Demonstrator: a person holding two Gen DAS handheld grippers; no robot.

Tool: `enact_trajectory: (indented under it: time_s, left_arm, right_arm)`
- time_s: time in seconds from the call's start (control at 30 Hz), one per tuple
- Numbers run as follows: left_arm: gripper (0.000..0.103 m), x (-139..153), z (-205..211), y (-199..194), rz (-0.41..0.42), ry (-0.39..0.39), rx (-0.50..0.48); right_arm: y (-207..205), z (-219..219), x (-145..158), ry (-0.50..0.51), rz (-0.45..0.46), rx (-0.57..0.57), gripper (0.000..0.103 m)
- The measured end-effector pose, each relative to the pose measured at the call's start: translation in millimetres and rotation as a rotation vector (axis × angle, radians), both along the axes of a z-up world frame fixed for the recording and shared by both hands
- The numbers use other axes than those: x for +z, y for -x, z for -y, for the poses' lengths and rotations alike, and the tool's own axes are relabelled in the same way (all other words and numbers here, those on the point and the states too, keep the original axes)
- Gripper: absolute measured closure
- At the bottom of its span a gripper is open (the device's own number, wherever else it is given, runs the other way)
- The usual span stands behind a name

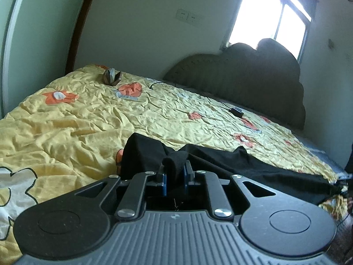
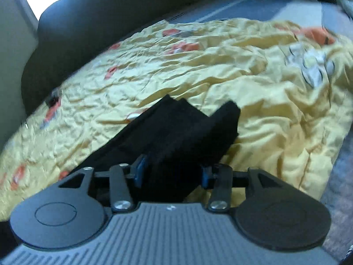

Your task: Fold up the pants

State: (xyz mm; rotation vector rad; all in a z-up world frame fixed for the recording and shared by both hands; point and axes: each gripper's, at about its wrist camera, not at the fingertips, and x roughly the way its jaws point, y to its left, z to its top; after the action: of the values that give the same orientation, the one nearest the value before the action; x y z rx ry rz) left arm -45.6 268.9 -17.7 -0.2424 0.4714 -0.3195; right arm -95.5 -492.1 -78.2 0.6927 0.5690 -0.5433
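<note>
Left wrist: yellow floral quilt (image 1: 92, 119), dark headboard (image 1: 242, 75), bright window (image 1: 271, 15); both grippers clamping black pants (image 1: 220, 156).

I am gripping a thick bundle of the black pants (image 2: 176, 137) between the blue pads of my right gripper (image 2: 173, 173). The cloth is bunching beyond my fingers and lying over the wrinkled yellow flowered quilt (image 2: 253, 92).
</note>
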Motion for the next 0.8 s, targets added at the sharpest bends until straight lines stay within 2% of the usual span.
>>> enact_trajectory:
  time_s: [0.13, 0.2, 0.3, 0.37, 0.4, 0.43, 0.5, 0.57, 0.67, 0.73, 0.8]
  left_arm:
    - [0.089, -14, 3, -4, -0.05, -0.102, -0.029]
    - [0.084, -21, 3, -1, -0.069, -0.148, -0.038]
    - [0.079, -23, -4, 7, -0.087, -0.161, -0.049]
    - [0.079, -22, -12, 15, -0.111, -0.208, -0.021]
    - [0.079, -22, -17, 20, -0.12, -0.229, 0.004]
    - [0.079, -21, -23, 23, -0.129, -0.231, 0.023]
    - [0.079, -15, -35, 28, -0.119, -0.19, 0.056]
    - [0.079, -1, -40, 32, -0.062, -0.128, 0.072]
    - [0.078, 20, -28, 28, 0.034, -0.053, 0.044]
    - [0.078, 23, -10, 14, 0.055, -0.017, -0.006]
    - [0.078, 13, 16, -6, 0.023, -0.062, -0.051]
  right_arm:
    - [-2, -1, 1, 0.052, -0.024, 0.006, 0.059]
    - [-3, -2, 0, 0.051, -0.034, 0.001, 0.059]
    - [-4, -4, -1, 0.065, -0.047, -0.001, 0.059]
    - [-3, -3, 0, 0.047, -0.048, -0.007, 0.054]
    - [-2, -3, 2, 0.039, -0.044, -0.008, 0.047]
    - [0, -3, 4, 0.038, -0.04, -0.012, 0.038]
    - [4, -7, 8, 0.054, -0.051, -0.018, 0.03]
    - [11, -12, 13, 0.069, -0.054, -0.011, 0.03]
    - [29, -27, 24, 0.128, -0.051, -0.054, 0.03]
    - [41, -40, 31, 0.215, -0.054, -0.082, 0.027]
    - [44, -52, 34, 0.316, -0.067, -0.058, 0.023]
